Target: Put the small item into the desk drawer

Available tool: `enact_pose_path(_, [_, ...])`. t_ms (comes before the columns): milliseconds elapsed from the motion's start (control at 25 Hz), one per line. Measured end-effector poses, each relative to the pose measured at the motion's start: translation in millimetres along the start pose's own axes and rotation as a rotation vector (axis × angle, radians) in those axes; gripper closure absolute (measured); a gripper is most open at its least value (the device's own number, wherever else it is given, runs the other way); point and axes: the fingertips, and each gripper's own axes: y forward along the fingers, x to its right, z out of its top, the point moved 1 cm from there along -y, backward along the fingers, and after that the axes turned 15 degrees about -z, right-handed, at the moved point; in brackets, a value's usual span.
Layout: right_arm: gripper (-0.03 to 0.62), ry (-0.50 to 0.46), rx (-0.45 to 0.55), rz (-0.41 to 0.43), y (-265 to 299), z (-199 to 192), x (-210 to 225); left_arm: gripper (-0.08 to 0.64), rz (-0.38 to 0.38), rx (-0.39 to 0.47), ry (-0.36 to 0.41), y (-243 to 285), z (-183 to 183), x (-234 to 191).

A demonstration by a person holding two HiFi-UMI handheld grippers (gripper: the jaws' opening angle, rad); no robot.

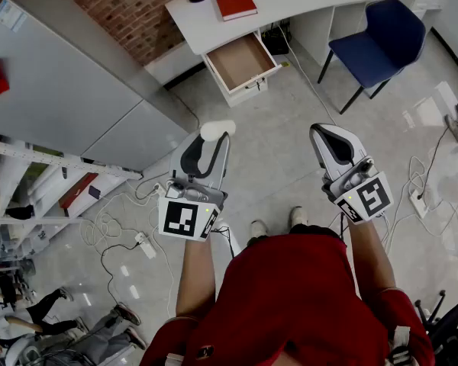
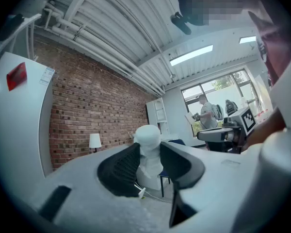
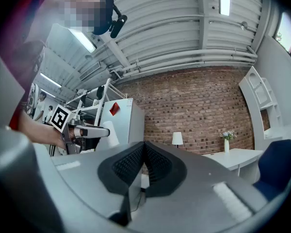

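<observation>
Item: small matte white piece (image 2: 148,152), round knob on a wider body, upright, top sticking out past the tips.
L gripper (image 1: 211,138): pads clamped on item's body, mid-air, near left.
R gripper (image 1: 323,132): jaws together, nothing btwn.
Drawer: white desk drawer (image 1: 240,61), brown inside, pulled out, far centre, well apart from item.

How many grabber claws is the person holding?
2. The left gripper, at the head view's left, grips a small white item; the right gripper, at its right, is shut and empty. None seems hidden.
</observation>
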Motion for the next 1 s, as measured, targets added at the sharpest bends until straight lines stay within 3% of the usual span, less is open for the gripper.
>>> enact_pose_path(400, [0.58,0.042,0.016,0.029,-2.2,-4.2,30.6,0.423,0.019,-0.027,0.011,27.8,0.6,7.6])
enact_pose_path(1000, [0.58,0.046,-0.005,0.054,-8.3,-15.8,134.2,0.423,0.045,-0.123,-0.012,114.3,-15.6,22.7])
